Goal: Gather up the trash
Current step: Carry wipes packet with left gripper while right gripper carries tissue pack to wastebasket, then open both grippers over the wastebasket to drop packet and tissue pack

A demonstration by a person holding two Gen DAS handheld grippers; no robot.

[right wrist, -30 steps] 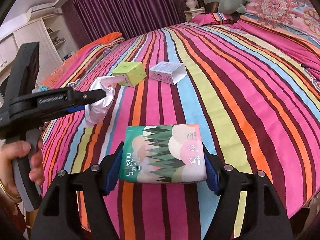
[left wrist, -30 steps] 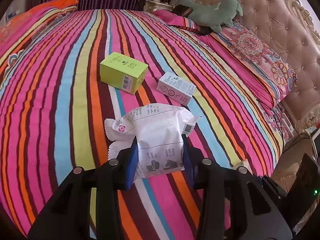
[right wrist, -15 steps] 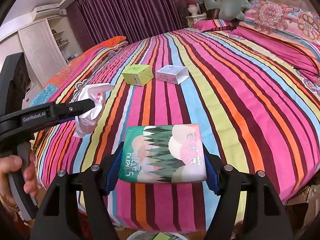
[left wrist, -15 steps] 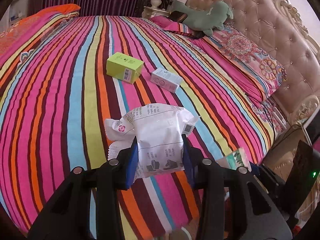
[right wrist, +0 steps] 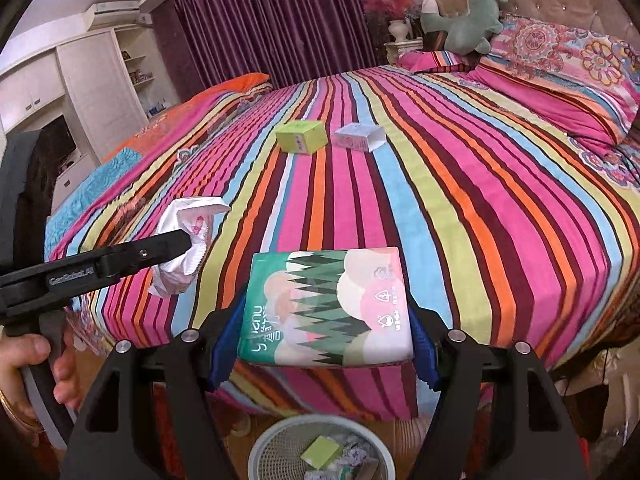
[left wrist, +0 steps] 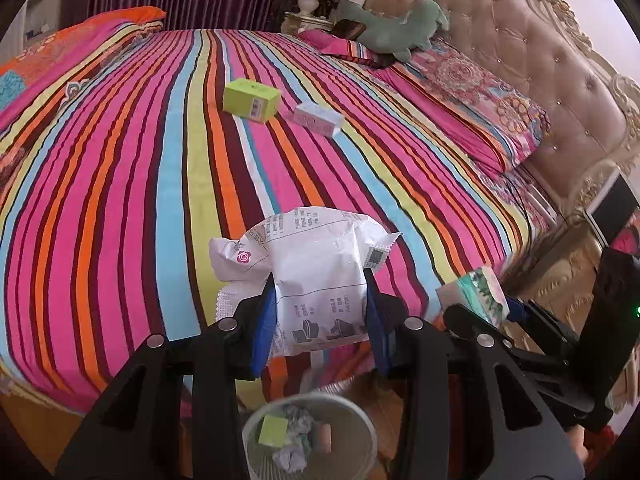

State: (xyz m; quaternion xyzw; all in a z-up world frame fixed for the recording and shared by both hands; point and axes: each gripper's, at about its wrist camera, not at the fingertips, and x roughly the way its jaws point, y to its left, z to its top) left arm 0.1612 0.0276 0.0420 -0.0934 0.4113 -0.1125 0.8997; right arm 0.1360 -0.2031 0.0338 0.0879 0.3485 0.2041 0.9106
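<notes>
Low in both frames, the left gripper squeezes a soft, light white wrapper at its middle, and the right gripper clamps a squashy tissue pack by its sides.

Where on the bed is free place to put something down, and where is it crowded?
The bedspread is bare between the two boxes and the near edge, also from the boxes to the pillow. Crowded: mid-bed, where green box and white box lie close together, and the headboard end with the plush toy.
</notes>
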